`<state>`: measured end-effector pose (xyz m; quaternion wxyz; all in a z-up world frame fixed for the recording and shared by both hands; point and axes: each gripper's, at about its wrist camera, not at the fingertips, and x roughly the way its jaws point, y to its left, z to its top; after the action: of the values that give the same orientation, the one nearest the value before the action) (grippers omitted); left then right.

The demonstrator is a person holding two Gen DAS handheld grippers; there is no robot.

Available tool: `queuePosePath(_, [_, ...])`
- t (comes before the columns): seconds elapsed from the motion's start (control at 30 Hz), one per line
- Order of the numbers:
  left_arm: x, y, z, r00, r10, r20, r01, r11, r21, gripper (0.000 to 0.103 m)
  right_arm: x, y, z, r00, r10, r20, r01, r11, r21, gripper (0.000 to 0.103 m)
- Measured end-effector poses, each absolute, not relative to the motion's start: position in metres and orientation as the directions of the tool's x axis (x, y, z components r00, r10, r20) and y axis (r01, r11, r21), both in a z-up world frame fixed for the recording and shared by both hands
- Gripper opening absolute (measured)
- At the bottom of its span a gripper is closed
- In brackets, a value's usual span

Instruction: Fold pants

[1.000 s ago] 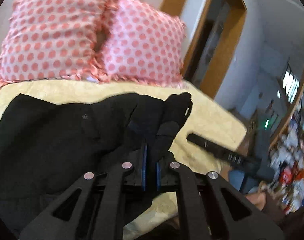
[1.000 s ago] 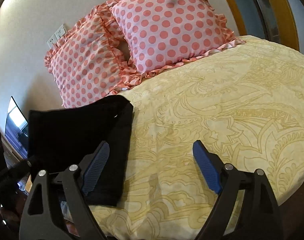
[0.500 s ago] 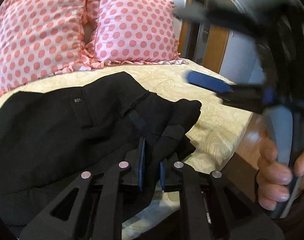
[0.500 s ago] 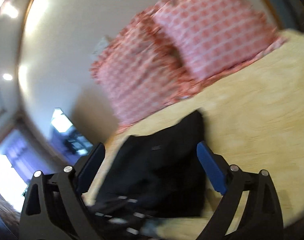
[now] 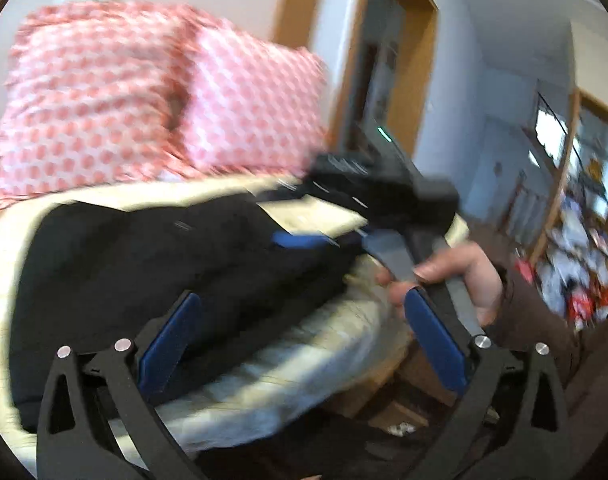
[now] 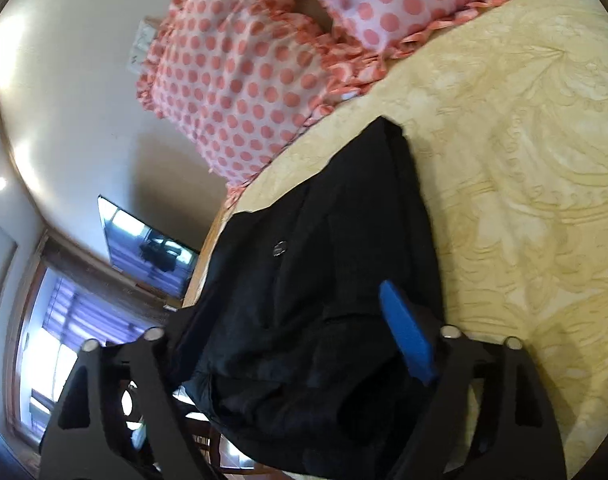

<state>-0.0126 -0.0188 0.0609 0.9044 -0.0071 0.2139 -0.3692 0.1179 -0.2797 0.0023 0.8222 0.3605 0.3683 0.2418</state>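
The black pants (image 5: pixel 151 272) lie folded on the yellow bedspread (image 5: pixel 287 364) near the bed's edge. They also show in the right wrist view (image 6: pixel 328 280). My left gripper (image 5: pixel 299 344) is open and empty, just in front of the pants' near edge. My right gripper (image 6: pixel 287 344) is open, its jaws spread over the pants' near end; its left finger is hidden behind the cloth. The right gripper (image 5: pixel 304 240) also shows in the left wrist view, held by a hand, its blue pad over the pants.
Two pink polka-dot pillows (image 6: pixel 263 60) lean against the wall at the head of the bed. The bedspread (image 6: pixel 524 160) stretches to the right. A doorway (image 5: pixel 384 80) and cluttered shelves (image 5: pixel 584 220) stand beyond the bed's edge.
My left gripper has opened and let go of the pants' bunched cloth. My right gripper has swung across and come down over the pants.
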Motion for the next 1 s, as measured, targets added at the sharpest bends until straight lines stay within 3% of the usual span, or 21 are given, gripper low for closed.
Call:
queuePosePath(0.1, [0.004,0.012,0.067,0.752,-0.551,-0.361,0.528,0.832,-0.171,0.102,0.107,-0.275,0.016,0.642,0.635,-0.43,-0.186,0.673,0.716,0.095])
queuePosePath(0.2, [0.032,0.031,0.055,0.776,-0.451,-0.44,0.398,0.892,-0.213,0.102,0.114,-0.261,0.002,0.594,0.594,-0.543,-0.169,0.751,0.638,0.096])
queuePosePath(0.23, [0.047,0.034,0.043,0.738,-0.426,-0.523,0.361,0.904,-0.228,0.102,0.113,-0.262,0.006,0.605,0.575,-0.551,-0.169,0.769,0.617,0.093])
queuePosePath(0.3, [0.059,0.038,0.029,0.681,-0.444,-0.582,0.356,0.896,-0.267,0.102,0.115,-0.268,0.013,0.609,0.564,-0.557,-0.149,0.771,0.619,0.091])
queuePosePath(0.43, [0.075,0.07,0.048,0.675,-0.53,-0.514,0.333,0.84,-0.428,0.102,0.139,-0.288,0.031,0.661,0.478,-0.578,-0.099,0.82,0.564,0.09])
queuePosePath(0.5, [0.098,0.096,0.057,0.679,-0.554,-0.482,0.273,0.8,-0.535,0.102,0.157,-0.293,0.029,0.644,0.464,-0.608,-0.073,0.828,0.555,0.084])
queuePosePath(0.7, [0.177,0.135,0.047,0.621,-0.512,-0.593,0.09,0.799,-0.595,0.102,0.199,-0.283,0.013,0.565,0.43,-0.704,-0.042,0.868,0.495,0.079])
queuePosePath(0.8, [0.201,0.132,0.027,0.506,-0.57,-0.648,0.055,0.771,-0.635,0.092,0.204,-0.275,0.01,0.549,0.416,-0.724,-0.07,0.887,0.457,0.078])
queuePosePath(0.87, [0.203,0.125,0.026,0.511,-0.557,-0.655,0.078,0.788,-0.61,0.085,0.205,-0.272,0.008,0.539,0.434,-0.722,-0.094,0.883,0.461,0.062])
queuePosePath(0.9, [0.206,0.121,0.026,0.49,-0.561,-0.667,0.089,0.793,-0.602,0.08,0.206,-0.27,0.007,0.521,0.459,-0.72,-0.116,0.873,0.473,0.044])
queuePosePath(1.0, [0.205,0.115,0.024,0.483,-0.558,-0.675,0.09,0.798,-0.596,0.077,0.207,-0.263,0.006,0.524,0.448,-0.725,-0.154,0.887,0.436,0.044])
